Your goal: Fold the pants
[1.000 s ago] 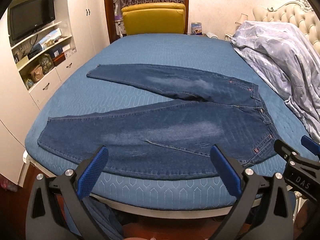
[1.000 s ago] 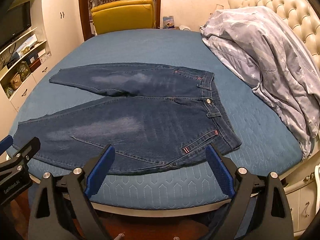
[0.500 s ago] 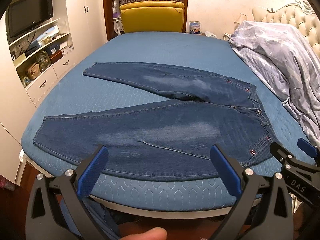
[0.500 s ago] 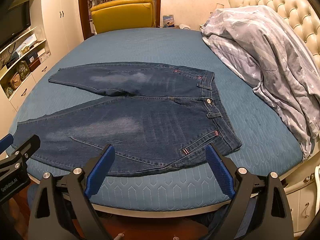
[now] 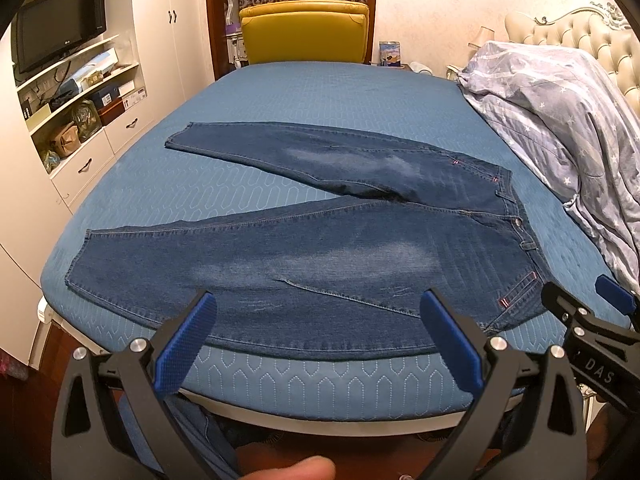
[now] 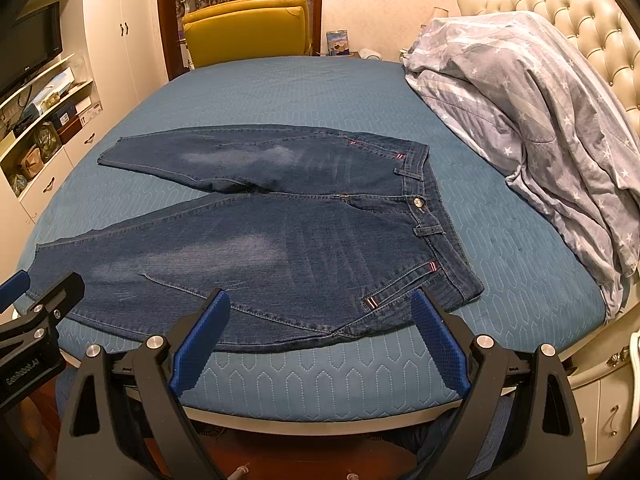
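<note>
- Pants [image 5: 320, 256], dark blue jeans with faded patches on the thighs, lie flat on the bed [image 5: 320, 92], just ahead of both pairs of fingers; the legs splay apart in a V, and the waistband [image 6: 436, 216] sits ahead and to the right of the right gripper's fingers.
- Left gripper [image 5: 320, 344] hangs at the near edge of the bed with its blue-padded fingers [image 5: 186, 344] spread wide, gripping nothing; the near leg's outer seam lies right in front of them.
- Right gripper [image 6: 320, 336] hovers beside it, fingers [image 6: 438, 340] equally wide apart and empty, with the hip pocket just beyond the right-hand finger.
- Each gripper shows at the edge of the other's view, so they sit side by side, near but apart.
- A grey star-patterned duvet [image 6: 532, 120] is heaped far right of the fingers against the tufted headboard [image 6: 560, 4].
- Beyond the bed, straight ahead, stands a yellow chair [image 5: 306, 32]; far left is a shelf unit with a television [image 5: 60, 26].
</note>
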